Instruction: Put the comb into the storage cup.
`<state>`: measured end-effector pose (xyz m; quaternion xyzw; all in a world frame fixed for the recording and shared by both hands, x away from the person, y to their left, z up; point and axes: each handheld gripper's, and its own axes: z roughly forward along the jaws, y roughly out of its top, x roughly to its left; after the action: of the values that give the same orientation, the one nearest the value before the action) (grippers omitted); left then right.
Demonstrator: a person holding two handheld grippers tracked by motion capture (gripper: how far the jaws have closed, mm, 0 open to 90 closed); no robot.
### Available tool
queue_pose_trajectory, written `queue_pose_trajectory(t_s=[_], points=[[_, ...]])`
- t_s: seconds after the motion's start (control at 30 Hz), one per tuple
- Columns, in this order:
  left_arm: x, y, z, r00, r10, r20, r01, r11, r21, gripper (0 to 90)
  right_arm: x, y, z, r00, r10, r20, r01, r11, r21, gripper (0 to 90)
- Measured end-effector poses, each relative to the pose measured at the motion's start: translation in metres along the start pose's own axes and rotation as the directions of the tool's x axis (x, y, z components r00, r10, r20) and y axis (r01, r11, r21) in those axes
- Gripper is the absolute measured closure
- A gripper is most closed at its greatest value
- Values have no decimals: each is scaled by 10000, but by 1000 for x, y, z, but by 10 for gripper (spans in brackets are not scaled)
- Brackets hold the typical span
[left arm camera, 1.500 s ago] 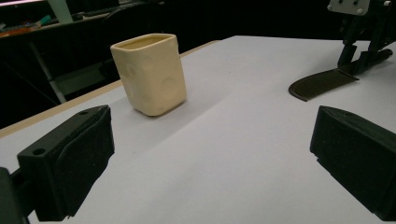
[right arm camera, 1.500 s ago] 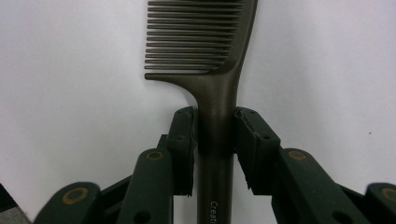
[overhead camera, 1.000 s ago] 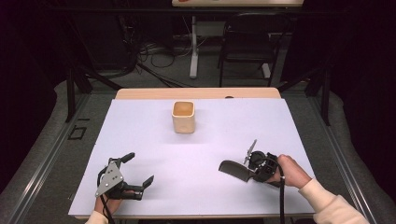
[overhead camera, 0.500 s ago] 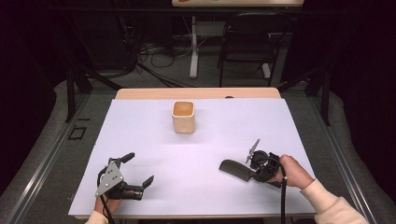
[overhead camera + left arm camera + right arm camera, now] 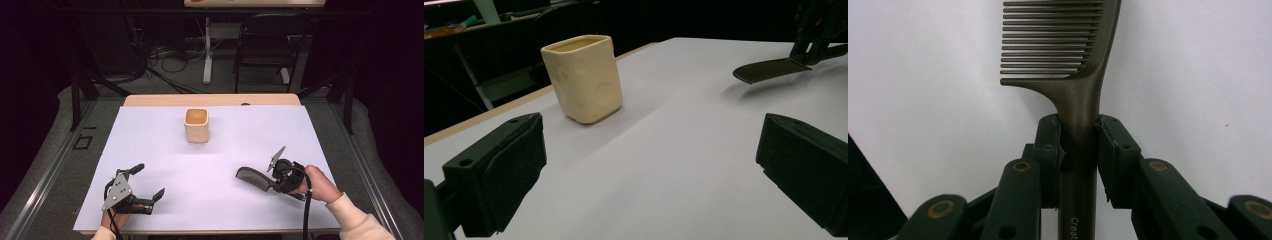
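Observation:
A dark comb [image 5: 251, 177] hovers low over the front right of the white table sheet [image 5: 220, 150]. My right gripper [image 5: 274, 182] is shut on its handle. In the right gripper view the comb [image 5: 1063, 40] points away with its teeth to the left, and the gripper [image 5: 1079, 145] clamps the handle from both sides. My left gripper [image 5: 148, 180] rests at the front left, open with nothing in it. A cream square cup [image 5: 196, 125] stands upright at the middle back. The left gripper view looks between its wide open gripper [image 5: 649, 170] at the cup [image 5: 581, 77] and the comb [image 5: 769, 70].
A strip of bare wooden table edge [image 5: 210, 100] runs behind the sheet. Beyond the table stand a black chair [image 5: 265, 45] and a white post with cables on the floor. A dark stand leg [image 5: 75, 100] rises at the far left.
The right hand with the comb has shifted very slightly to the right. The left gripper and the cup have stayed put.

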<state>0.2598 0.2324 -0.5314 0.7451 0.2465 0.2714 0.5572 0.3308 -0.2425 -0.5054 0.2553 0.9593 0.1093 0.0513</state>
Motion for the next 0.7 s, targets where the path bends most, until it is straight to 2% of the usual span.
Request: queue_pose_trajectory(t_s=[0.07,0.27,0.3,0.7], points=[[0,0,0,10000,5,-7,-5,10000,17,0,0,0,-3,9999,162,15,-162,9997,-167,724],[0,0,0,10000,21,-10,-21,10000,-5,0,-1,-1,-11,9997,240,3,-240,9990,-370,724],[0,0,0,10000,15,-13,-15,10000,2,0,-1,-2,-11,9996,298,3,-298,9979,-567,724],[0,0,0,10000,26,-39,-26,10000,-3,0,-3,-5,-19,9986,533,38,-525,9918,-1163,724]])
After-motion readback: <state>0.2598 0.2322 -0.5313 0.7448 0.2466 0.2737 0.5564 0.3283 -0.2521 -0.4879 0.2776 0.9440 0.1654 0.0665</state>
